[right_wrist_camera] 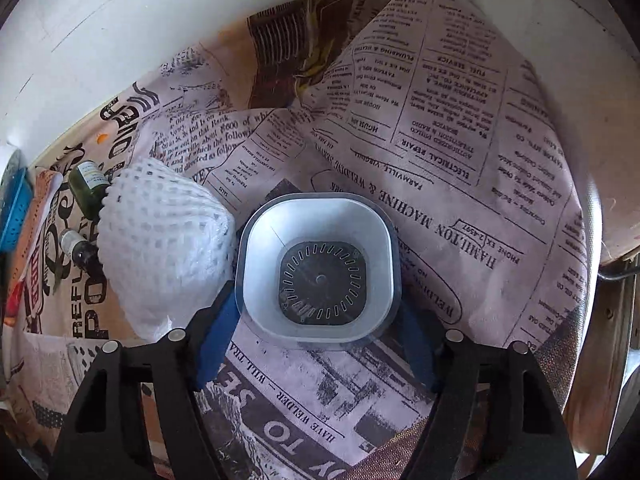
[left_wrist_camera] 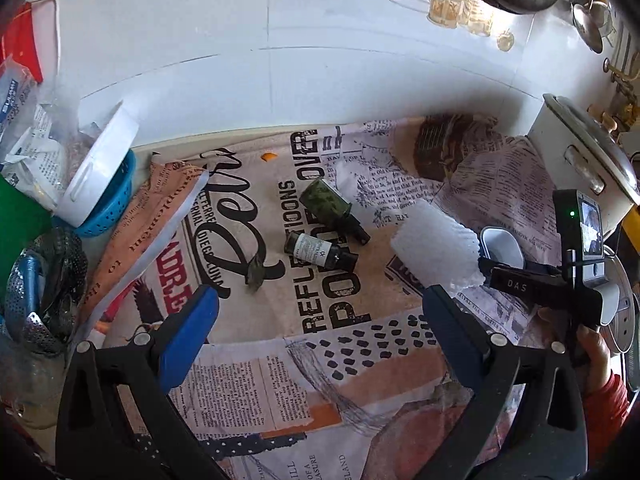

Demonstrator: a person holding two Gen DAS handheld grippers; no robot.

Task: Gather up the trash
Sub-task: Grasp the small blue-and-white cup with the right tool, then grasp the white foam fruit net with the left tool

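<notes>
A newsprint-patterned cloth (left_wrist_camera: 320,320) is spread over the bench, and the trash is scattered on it. Two small dark bottles (left_wrist_camera: 320,250) are seen lying on their sides near the middle, close together, with a shrivelled leaf scrap (left_wrist_camera: 255,271) just beside them. A white foam fruit net (right_wrist_camera: 164,248) lies to the right of the bottles, touching a small white bin (right_wrist_camera: 318,266) whose dark perforated base is visible and which appears empty.

The left claw (left_wrist_camera: 320,300) is held spread wide above the cloth, nothing between its blue pads. The right claw (right_wrist_camera: 316,332) is also spread, its pads set to either side of the bin's near rim; whether they touch it cannot be told.

The foam net is judged very light, soft and springy, so it could be pinched anywhere, best across a bunched edge. The bottles are judged stiff, smooth and probably glass, liable to roll or slip; a grip across the body, not the narrow cap, seems safest. The leaf looks brittle and thin.
</notes>
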